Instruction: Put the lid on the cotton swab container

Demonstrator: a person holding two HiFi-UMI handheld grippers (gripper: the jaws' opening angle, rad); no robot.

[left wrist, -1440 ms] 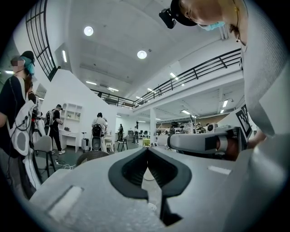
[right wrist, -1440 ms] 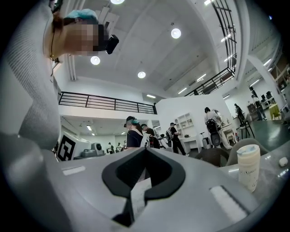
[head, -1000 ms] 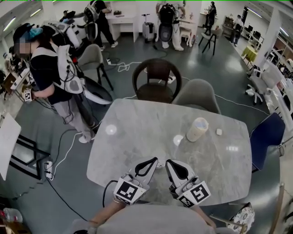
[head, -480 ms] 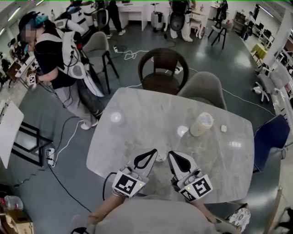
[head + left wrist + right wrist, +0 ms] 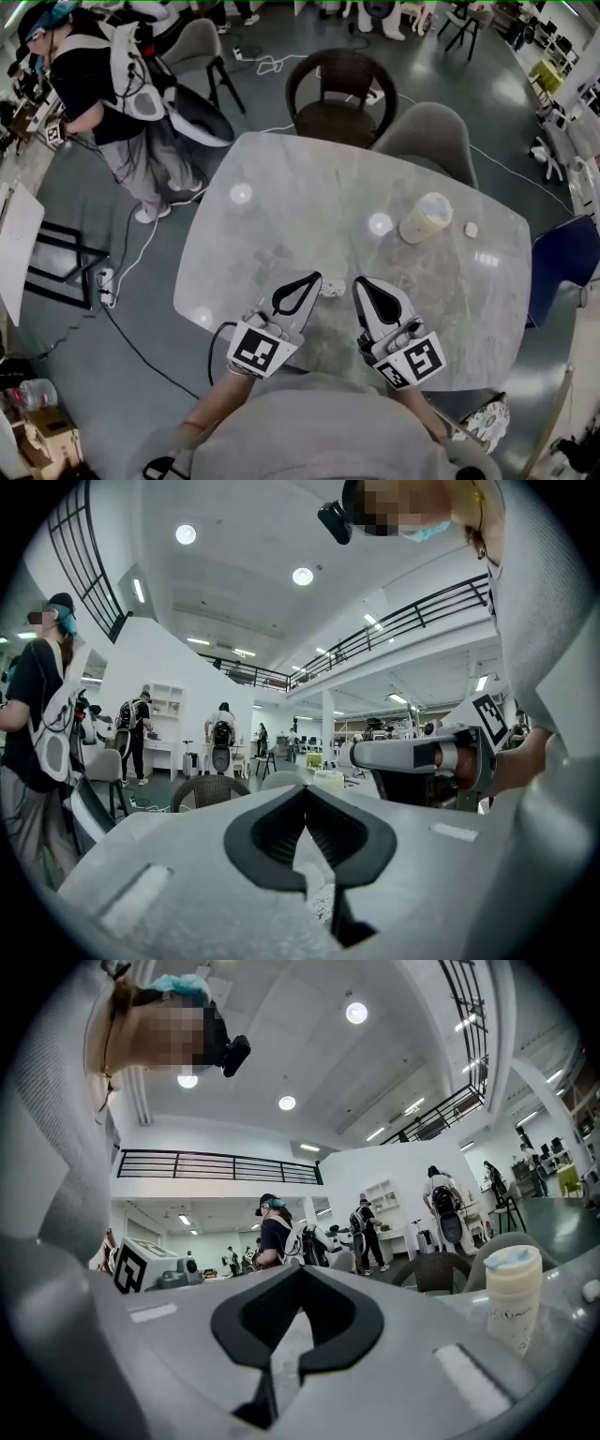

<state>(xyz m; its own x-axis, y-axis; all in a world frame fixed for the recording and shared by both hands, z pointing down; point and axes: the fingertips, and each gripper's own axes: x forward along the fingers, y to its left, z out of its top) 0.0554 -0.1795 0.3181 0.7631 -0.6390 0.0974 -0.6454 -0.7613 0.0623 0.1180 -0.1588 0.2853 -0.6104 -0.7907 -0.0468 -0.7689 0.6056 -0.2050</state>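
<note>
Far left, off the table's left corner: a person in a dark top with a white harness (image 5: 112, 103) stood on the grey floor.

Oval grey marble table (image 5: 281, 206), head view. A brown round-backed chair (image 5: 333, 89) and a grey shell chair (image 5: 427, 131) were drawn up at its far edge.

Left gripper (image 5: 311, 280), at the near edge just left of centre, pointed toward the far edge. Jaws together, tips meeting, nothing between them in the left gripper view (image 5: 305, 791). Marker cube toward the person.

A small pale speckled object (image 5: 330, 289) lay on the table between the two gripper tips, beside the left one. Too small to identify.

Right gripper (image 5: 361, 284), just beside the left and roughly parallel with it. Jaws closed tip to tip and empty in its own view (image 5: 300, 1271).

Pale, cylindrical cotton swab container (image 5: 425, 217) stood upright toward the table's right end, nearer the far edge, well apart from both grippers. It showed at the right of the right gripper view (image 5: 511, 1297).

A small white piece (image 5: 472, 229) lay just right of the container, near the right edge. Unclear what it was.

Blue chair (image 5: 562, 267) stood off the right edge.
</note>
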